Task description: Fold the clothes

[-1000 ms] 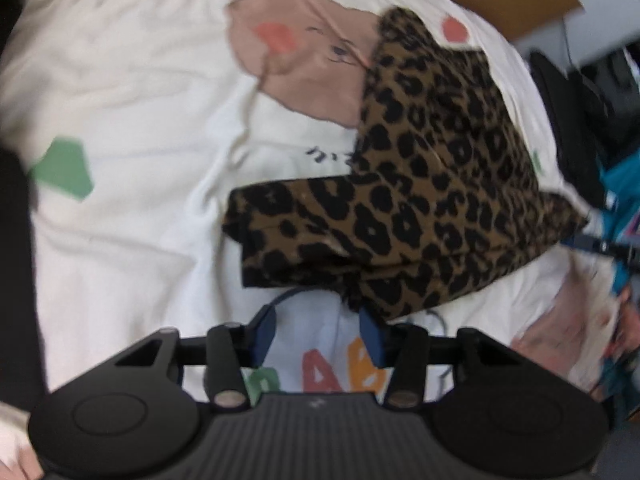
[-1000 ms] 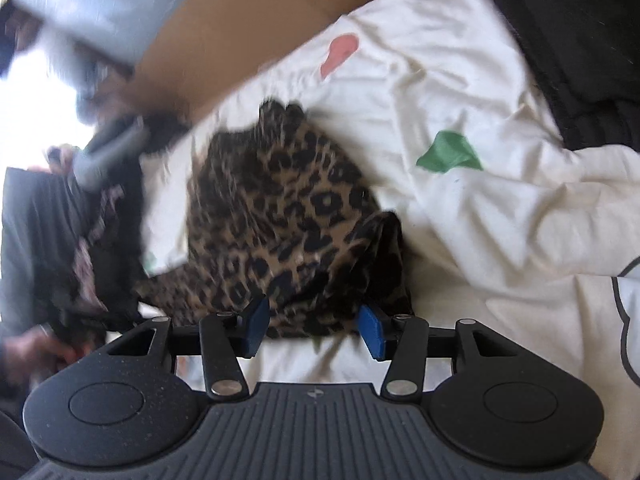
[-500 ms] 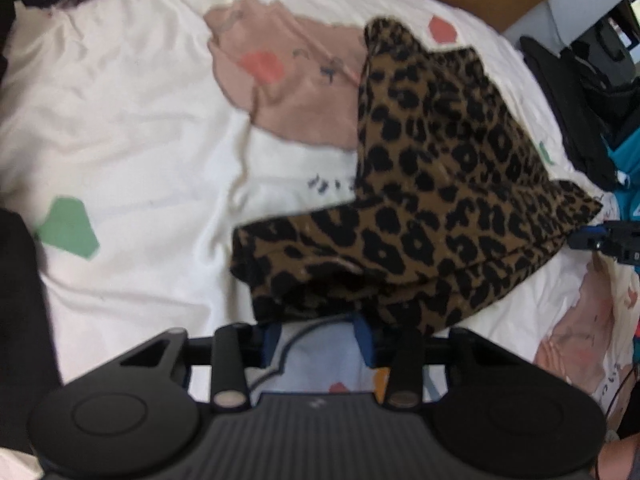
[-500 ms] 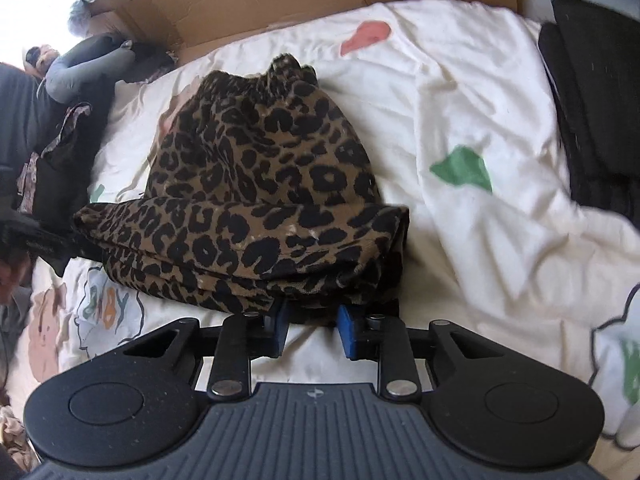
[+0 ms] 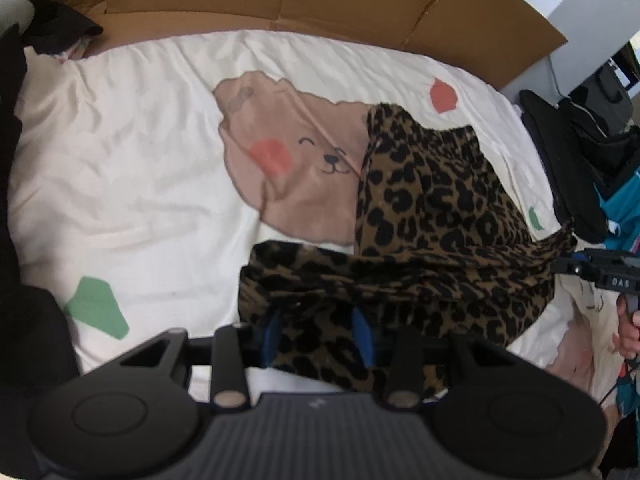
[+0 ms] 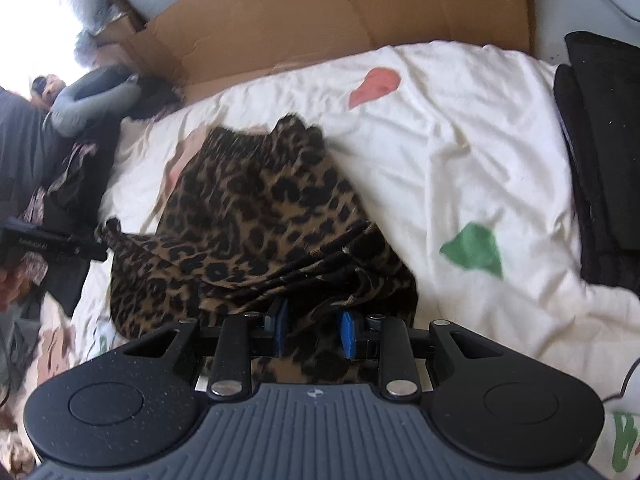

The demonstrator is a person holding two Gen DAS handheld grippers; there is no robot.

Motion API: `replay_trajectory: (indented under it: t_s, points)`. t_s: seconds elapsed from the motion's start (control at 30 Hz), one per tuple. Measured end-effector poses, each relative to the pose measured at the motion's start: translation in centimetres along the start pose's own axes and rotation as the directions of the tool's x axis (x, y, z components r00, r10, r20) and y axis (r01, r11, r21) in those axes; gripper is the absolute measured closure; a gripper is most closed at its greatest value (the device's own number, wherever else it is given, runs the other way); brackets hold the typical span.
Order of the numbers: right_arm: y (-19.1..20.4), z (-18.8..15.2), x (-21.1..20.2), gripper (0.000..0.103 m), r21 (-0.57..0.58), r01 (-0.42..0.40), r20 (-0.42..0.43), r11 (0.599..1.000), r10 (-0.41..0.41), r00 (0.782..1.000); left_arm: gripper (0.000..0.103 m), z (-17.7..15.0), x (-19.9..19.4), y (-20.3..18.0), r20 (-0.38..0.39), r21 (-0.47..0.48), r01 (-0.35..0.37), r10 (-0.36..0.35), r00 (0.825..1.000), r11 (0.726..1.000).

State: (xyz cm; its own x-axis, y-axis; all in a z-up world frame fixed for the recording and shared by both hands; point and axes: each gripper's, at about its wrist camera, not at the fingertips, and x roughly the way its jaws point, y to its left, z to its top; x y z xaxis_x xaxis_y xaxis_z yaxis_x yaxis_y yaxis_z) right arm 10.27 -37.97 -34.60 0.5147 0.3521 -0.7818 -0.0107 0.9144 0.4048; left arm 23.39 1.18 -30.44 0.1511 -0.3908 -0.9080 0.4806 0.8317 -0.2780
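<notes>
Leopard-print garment point(image 5: 432, 236) lies partly folded on a cream bedsheet point(image 5: 132, 152) printed with a bear face and colored patches. Left gripper point(image 5: 318, 336) and right gripper point(image 6: 312, 328) each hold a near corner, blue pads narrowly parted with fabric bunched between them. Brown cardboard point(image 6: 340, 20) lines the far edge; black clothing point(image 6: 600, 140) lies beside the sheet.

Left claw point(image 5: 318, 338) gripping leopard-print garment point(image 5: 436, 232), bunched on bear-print sheet point(image 5: 132, 184)
</notes>
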Motion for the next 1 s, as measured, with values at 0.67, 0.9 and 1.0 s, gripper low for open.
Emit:
replay_trajectory:
  t_s: [0.67, 0.9, 1.0]
  points:
    - [-0.1, 1.9, -5.9, 0.061, 0.189, 0.093, 0.073, 0.978, -0.108, 0.991, 0.058, 5.6, -9.5, -3.8, -0.008, -0.052, -0.143, 0.143, 0.99, 0.988]
    - [0.6, 1.4, -8.6, 0.061, 0.2, 0.153, 0.08, 0.968, -0.172, 0.982, 0.052, 5.0, -9.9, -2.3, 0.012, -0.09, -0.169, 0.171, 0.985, 0.981]
    - [0.9, 1.2, -9.1, 0.061, 0.201, 0.177, 0.095, 0.963, -0.199, 0.975, 0.052, 4.7, -9.1, -1.9, 0.019, -0.068, -0.165, 0.167, 0.986, 0.984]
